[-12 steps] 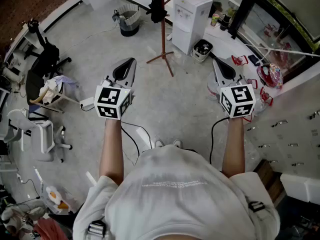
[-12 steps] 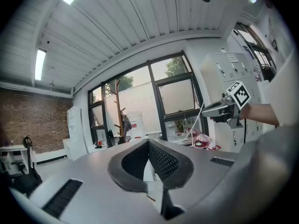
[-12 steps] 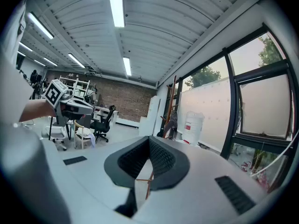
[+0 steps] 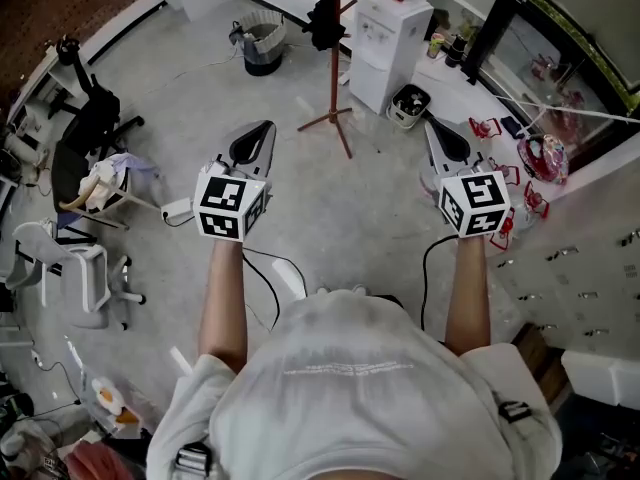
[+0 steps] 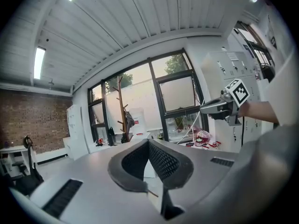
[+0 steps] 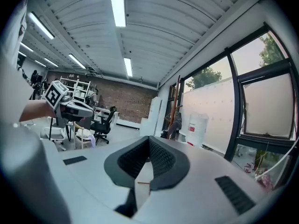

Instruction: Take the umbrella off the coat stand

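Observation:
A red-brown coat stand (image 4: pixel 333 68) rises from the grey floor ahead of me, with a dark folded umbrella (image 4: pixel 324 20) hanging near its top. My left gripper (image 4: pixel 260 131) and right gripper (image 4: pixel 437 133) are held side by side, well short of the stand, both shut and empty. In the left gripper view the stand (image 5: pixel 123 107) and umbrella (image 5: pixel 129 120) are small and far beyond the closed left gripper (image 5: pixel 149 143). In the right gripper view the stand (image 6: pixel 177 101) with the umbrella (image 6: pixel 174 125) lies beyond the closed right gripper (image 6: pixel 149 140).
A white water dispenser (image 4: pixel 390 30) stands just right of the stand, with a small bin (image 4: pixel 407 102) beside it. A grey bin (image 4: pixel 262 45) sits to the stand's left. Office chairs (image 4: pixel 92 118) and a white chair (image 4: pixel 80 268) line the left side. A cable (image 4: pixel 266 280) trails on the floor.
The head view has shifted slightly, so the stand and dispenser sit a little further right. Both grippers keep their pose and stay shut.

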Motion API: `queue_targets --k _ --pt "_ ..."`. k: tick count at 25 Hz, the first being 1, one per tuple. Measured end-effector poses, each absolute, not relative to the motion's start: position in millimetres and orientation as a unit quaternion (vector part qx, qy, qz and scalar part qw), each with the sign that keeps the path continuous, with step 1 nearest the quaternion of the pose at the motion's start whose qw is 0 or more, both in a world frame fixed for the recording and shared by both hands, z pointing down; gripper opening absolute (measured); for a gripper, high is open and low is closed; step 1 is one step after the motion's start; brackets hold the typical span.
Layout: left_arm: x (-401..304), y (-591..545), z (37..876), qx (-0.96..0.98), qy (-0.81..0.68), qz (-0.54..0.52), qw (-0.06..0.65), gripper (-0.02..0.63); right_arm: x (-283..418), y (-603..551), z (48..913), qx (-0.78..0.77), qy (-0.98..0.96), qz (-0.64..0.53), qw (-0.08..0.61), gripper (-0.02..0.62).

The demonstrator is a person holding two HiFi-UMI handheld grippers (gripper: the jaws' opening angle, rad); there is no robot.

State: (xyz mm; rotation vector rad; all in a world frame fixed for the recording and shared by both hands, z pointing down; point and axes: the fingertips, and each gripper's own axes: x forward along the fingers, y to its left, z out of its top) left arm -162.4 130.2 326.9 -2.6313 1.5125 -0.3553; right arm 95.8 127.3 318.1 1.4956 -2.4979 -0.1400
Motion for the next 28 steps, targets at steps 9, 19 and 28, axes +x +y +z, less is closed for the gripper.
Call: queue_targets --k 9,19,28 --pt "-168.6 128.3 341.7 -0.887 0.449 -0.103 0.017 0.015 65.2 125.1 325.5 0.502 -0.860 -0.021 0.088 0.025" --pt "-177.3 70.5 361.8 -0.873 0.474 -0.111 0.019 0.015 57.7 59.8 352.6 0.464 -0.882 0.030 0.073 0.025" --pt "-157.1 -42.1 359.5 -0.852 0.507 -0.123 0.027 0.015 75.0 -55.5 347.9 0.428 -0.901 0.001 0.075 0.025"
